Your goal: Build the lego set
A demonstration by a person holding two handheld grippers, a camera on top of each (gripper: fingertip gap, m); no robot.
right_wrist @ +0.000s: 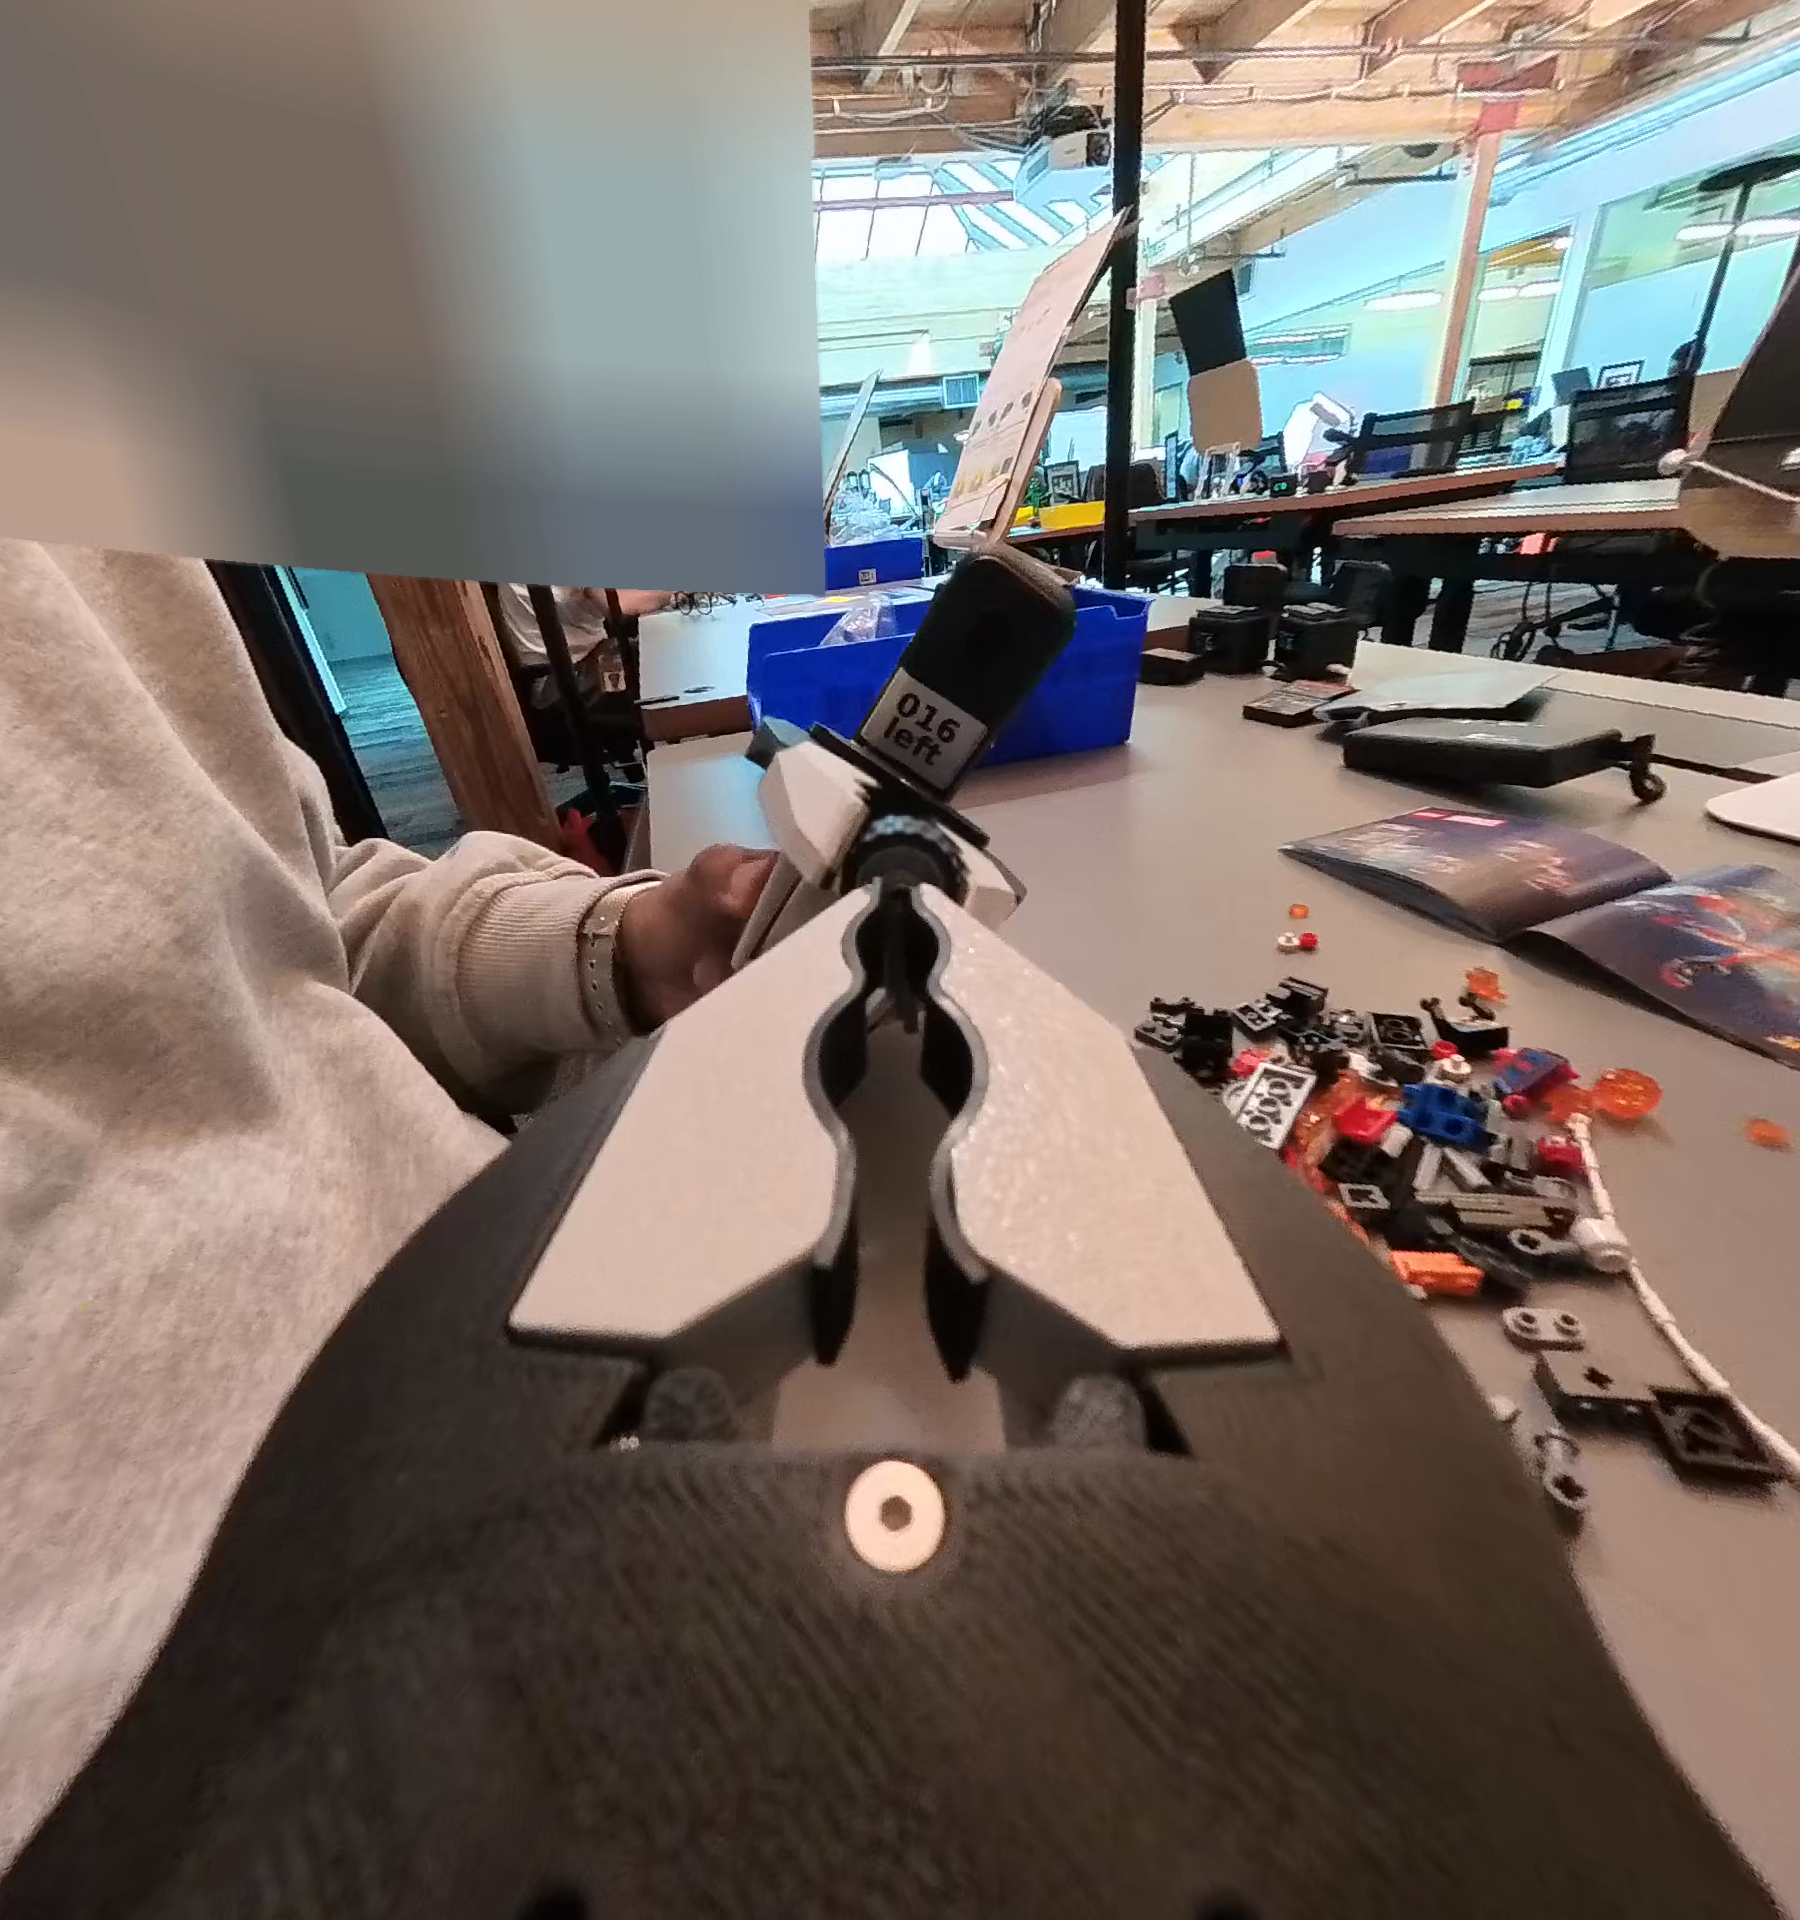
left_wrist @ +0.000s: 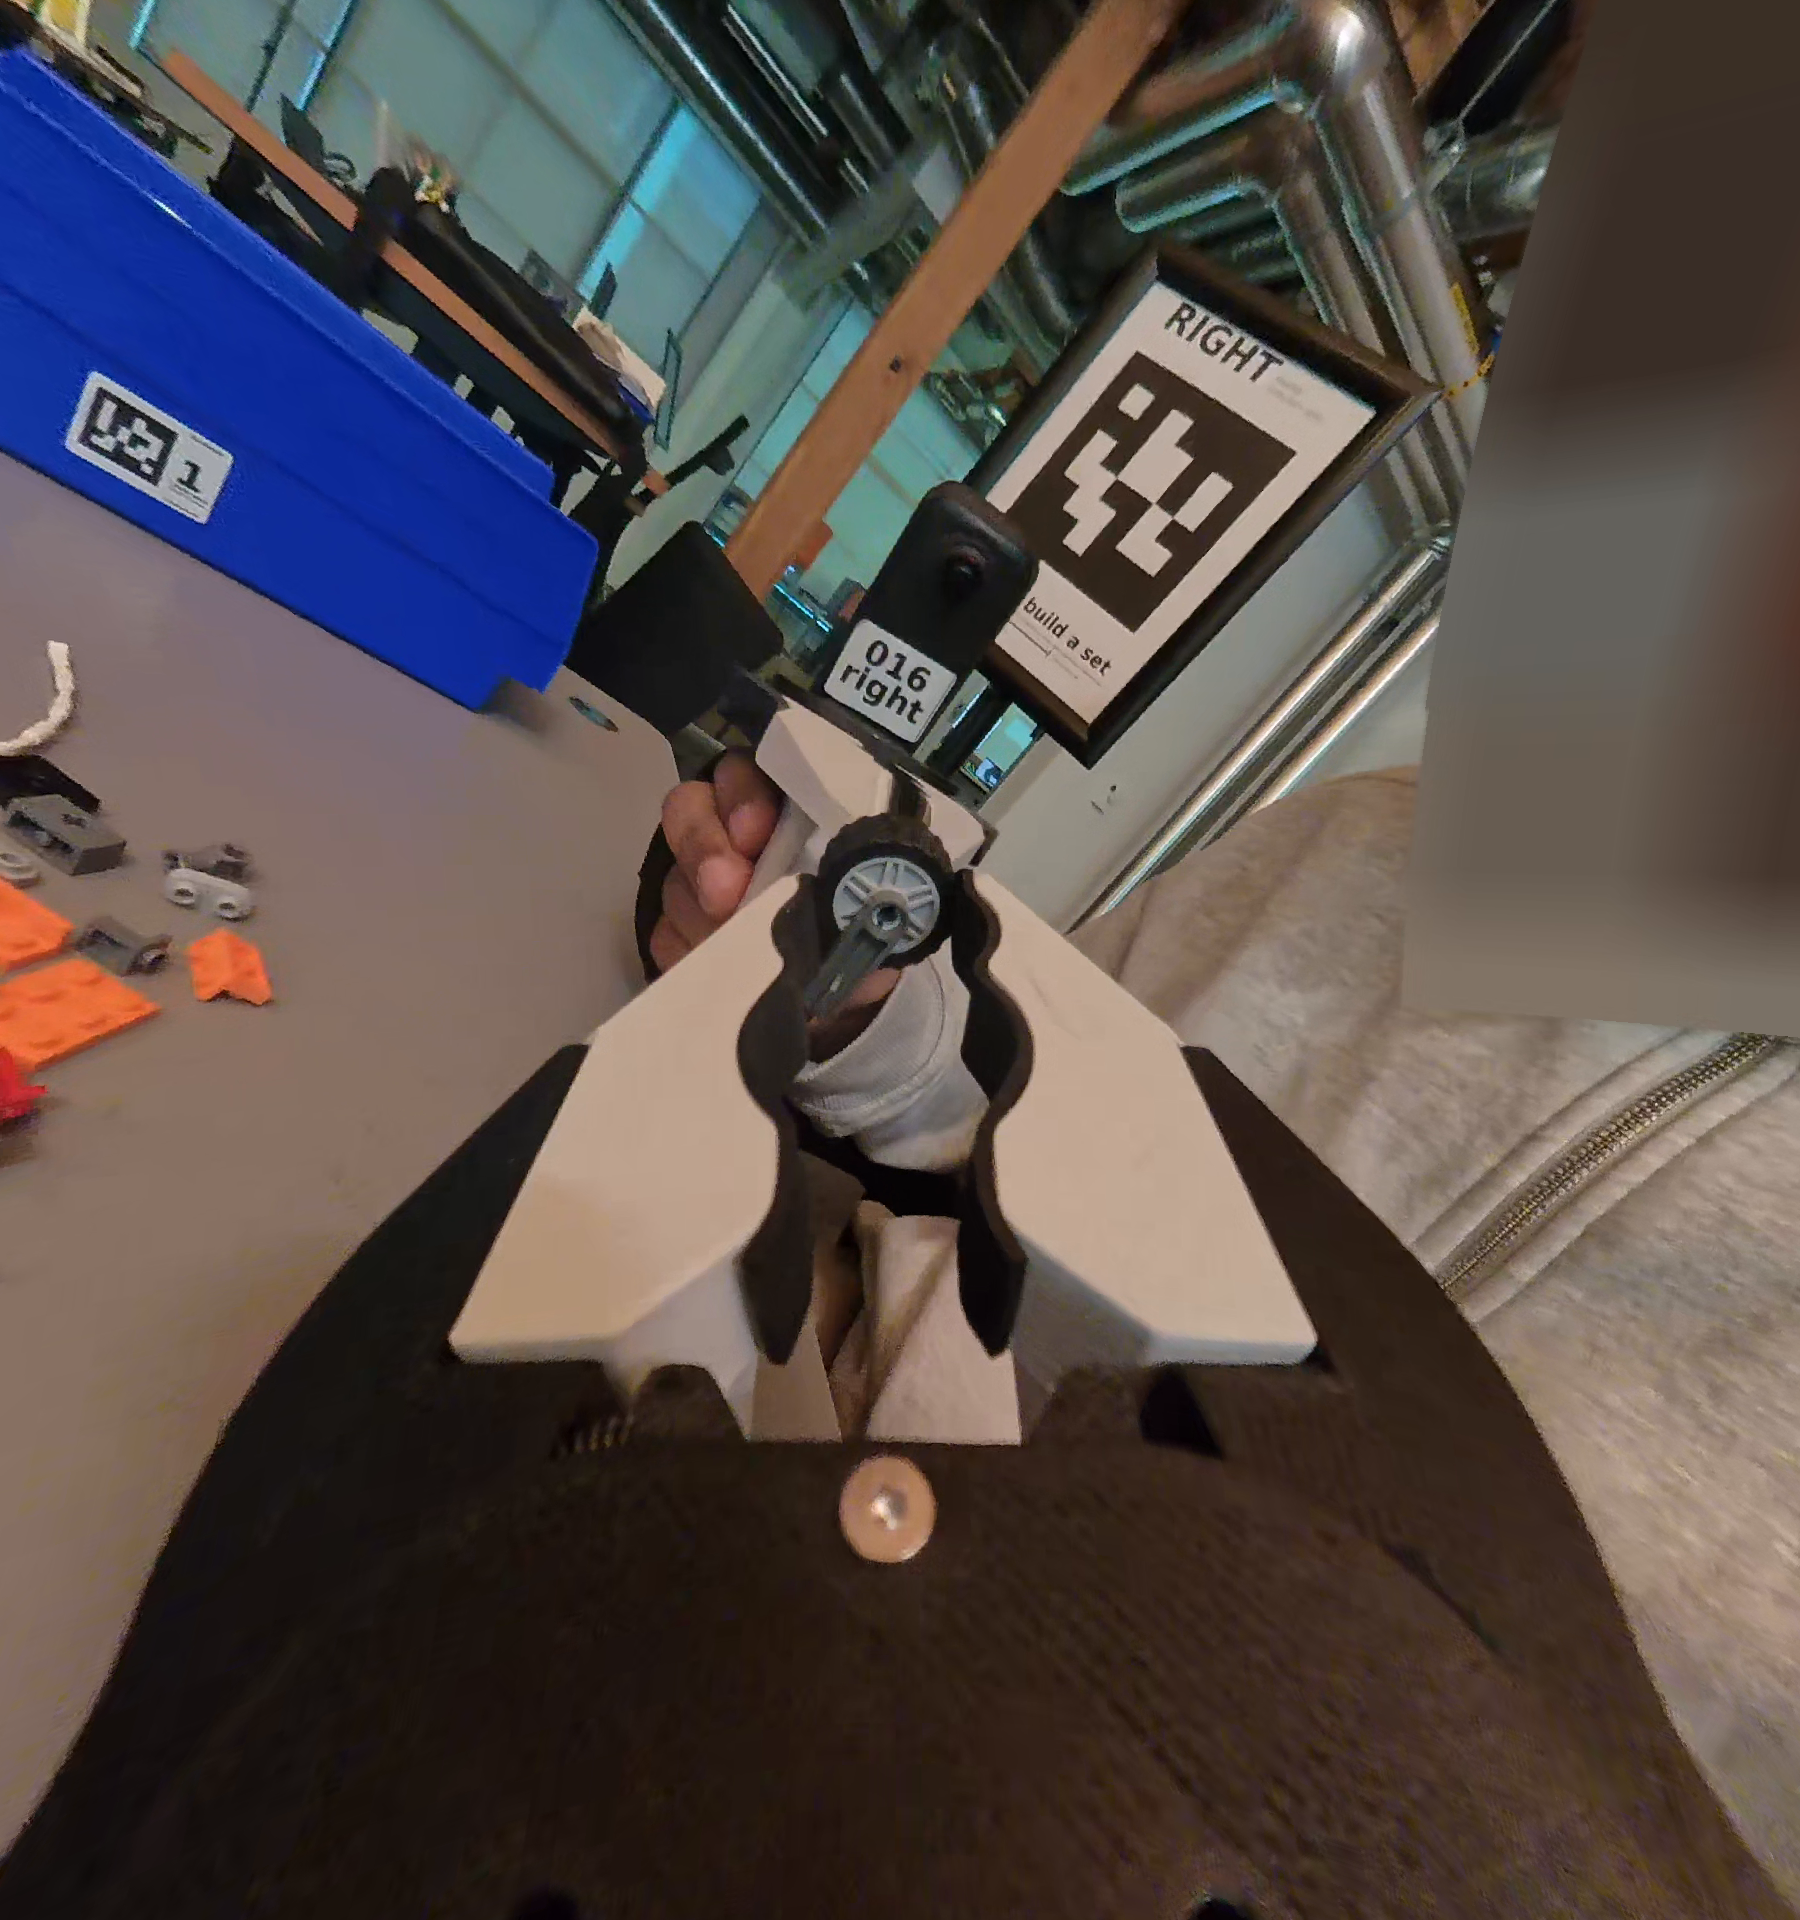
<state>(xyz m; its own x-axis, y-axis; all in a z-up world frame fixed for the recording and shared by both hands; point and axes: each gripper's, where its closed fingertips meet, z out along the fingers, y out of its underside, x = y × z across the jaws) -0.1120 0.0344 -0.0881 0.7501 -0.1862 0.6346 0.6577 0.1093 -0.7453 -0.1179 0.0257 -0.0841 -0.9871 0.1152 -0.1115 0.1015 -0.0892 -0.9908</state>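
In the left wrist view my left gripper [left_wrist: 883,885] is shut on a small wheel [left_wrist: 885,902] with a black tyre and grey rim, held in the air above the grey table [left_wrist: 304,1195]. A grey axle [left_wrist: 842,982] sticks out of the hub toward the camera, between my fingers. My right gripper [left_wrist: 901,805] faces it from just behind the wheel. In the right wrist view my right gripper [right_wrist: 891,920] is shut on a thin dark axle [right_wrist: 900,992] that runs into the wheel [right_wrist: 901,847], which sits at the left gripper's [right_wrist: 896,868] tips.
A blue bin [left_wrist: 252,343] stands at the table's far side [right_wrist: 1062,686]. Loose orange, grey, black and red bricks [right_wrist: 1415,1132] lie on the table [left_wrist: 44,987], with a white string [right_wrist: 1654,1320] and an open booklet [right_wrist: 1602,914]. A framed marker sign [left_wrist: 1176,488] stands behind. The person's grey sweatshirt [left_wrist: 1498,1299] is close. My two grippers' fingertips are within a few centimetres of each other.
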